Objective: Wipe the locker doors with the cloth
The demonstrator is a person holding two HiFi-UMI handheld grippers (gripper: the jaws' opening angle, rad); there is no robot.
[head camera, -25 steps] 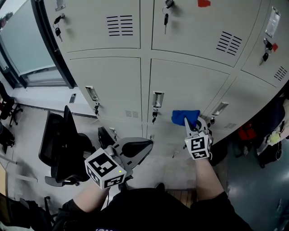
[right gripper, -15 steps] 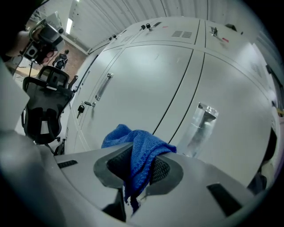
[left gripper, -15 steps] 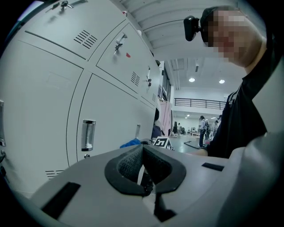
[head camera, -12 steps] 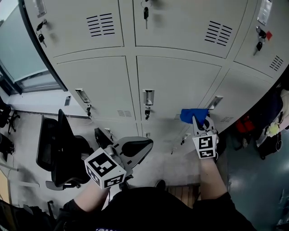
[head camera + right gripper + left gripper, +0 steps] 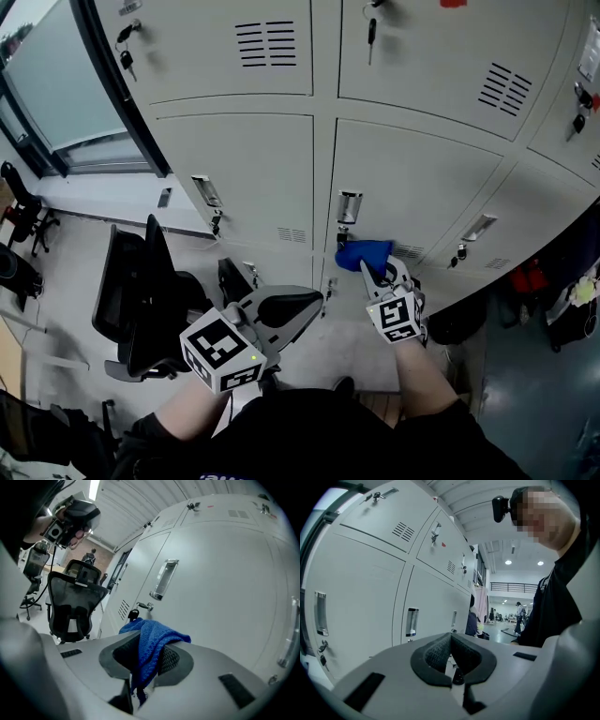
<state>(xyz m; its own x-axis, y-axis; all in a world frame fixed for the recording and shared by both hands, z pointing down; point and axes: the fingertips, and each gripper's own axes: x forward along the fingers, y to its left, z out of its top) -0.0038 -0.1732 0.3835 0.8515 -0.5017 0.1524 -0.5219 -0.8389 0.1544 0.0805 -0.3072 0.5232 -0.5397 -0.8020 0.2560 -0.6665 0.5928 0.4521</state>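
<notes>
as the head view shows: the blue cloth (image 5: 362, 253) has swung back to the left. half a second ago it lay out by the handle of the right-hand door. now it sits just under the handle (image 5: 349, 206) of the centre locker door (image 5: 412, 178), beside the key (image 5: 343, 234).
what that means: a side-to-side wiping stroke looks to be under way along the lower part of this door. the other doors give no sign either way of having been wiped.
right gripper, head view: the right gripper (image 5: 373, 270) is just below the cloth, jaws pointing up at the door, with the cloth bunched at their tips.
left gripper, head view: the left gripper (image 5: 305, 305) is held low by the body, well apart from the lockers. an office chair (image 5: 141, 281) stands on the floor to its left.
left gripper view: its jaws are drawn together, pad against pad, with nothing between them. the lockers stand off to one side and it touches none of them.
right gripper view: the jaws are clamped on the cloth, which rises from between the pads and folds forward toward the door.
cloth against the door: the front fold lies just beside the key and under the handle. it looks like contact, but from this angle it may only be hanging just off the metal.
</notes>
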